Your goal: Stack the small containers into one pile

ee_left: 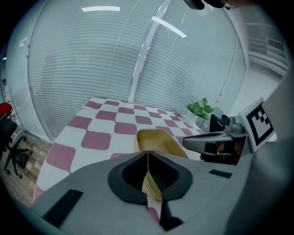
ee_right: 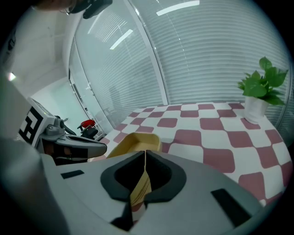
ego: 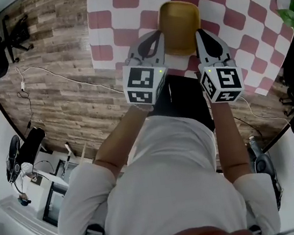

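A lone yellow container (ego: 179, 25) sits near the front edge of the checked table (ego: 246, 13). The left gripper (ego: 152, 41) and right gripper (ego: 205, 38) flank its near end, each with jaws pressed together on nothing. No second container shows, so the stacking looks either finished or not begun; any pick-up calls for parting the jaws first.

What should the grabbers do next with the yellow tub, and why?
Probably open the left hand-held gripper first: both it and the right hand-held gripper have jaws shut on nothing, flanking the yellow container, so neither can grasp it.
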